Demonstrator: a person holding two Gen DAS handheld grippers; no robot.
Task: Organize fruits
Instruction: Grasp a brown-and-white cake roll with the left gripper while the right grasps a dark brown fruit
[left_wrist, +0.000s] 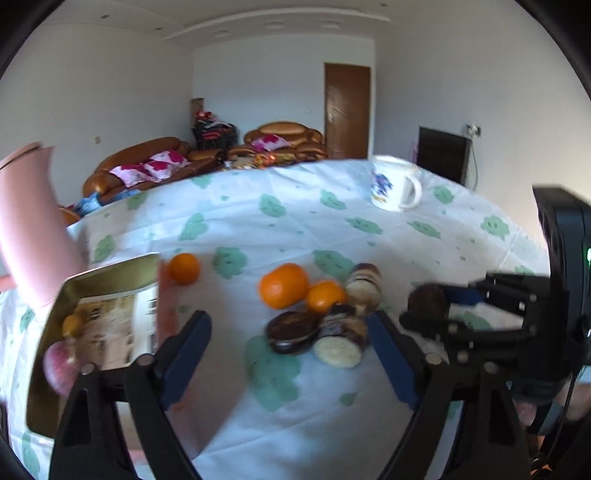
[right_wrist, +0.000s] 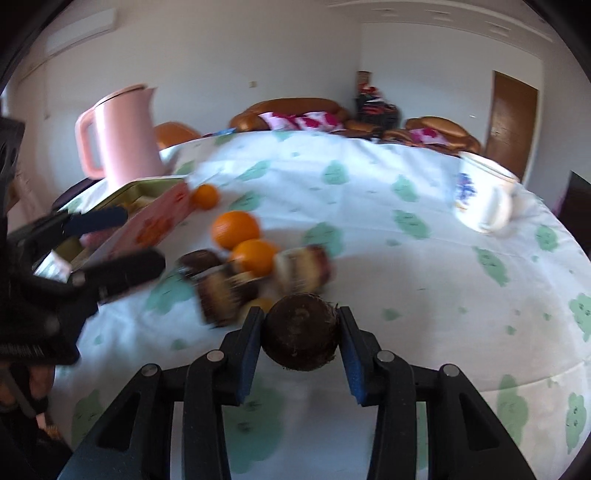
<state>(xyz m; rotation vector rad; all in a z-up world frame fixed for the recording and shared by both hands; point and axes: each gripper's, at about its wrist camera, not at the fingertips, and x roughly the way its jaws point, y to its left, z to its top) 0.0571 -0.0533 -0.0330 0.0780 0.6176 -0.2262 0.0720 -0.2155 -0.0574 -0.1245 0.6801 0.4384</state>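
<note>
My right gripper (right_wrist: 301, 323) is shut on a dark brown round fruit (right_wrist: 301, 336) with rough skin, held just above the tablecloth; in the left wrist view the same fruit (left_wrist: 428, 302) shows at the right in that gripper (left_wrist: 424, 308). My left gripper (left_wrist: 289, 321) stands open over the cloth with nothing pressed between its blue pads (left_wrist: 186, 354). Beyond its tips lie three oranges (left_wrist: 283, 285) (left_wrist: 325, 295) (left_wrist: 183, 267) and several small cakes (left_wrist: 291, 332). An open tin (left_wrist: 110, 273) at the left holds a pink fruit (left_wrist: 59, 365).
A pink kettle (right_wrist: 125, 136) stands behind the tin (right_wrist: 155, 221) at the far left. A white mug (right_wrist: 480, 199) with a blue pattern sits at the far right. The left gripper (right_wrist: 122, 243) hangs beside the tin's wall. The table's far edge lies behind the mug.
</note>
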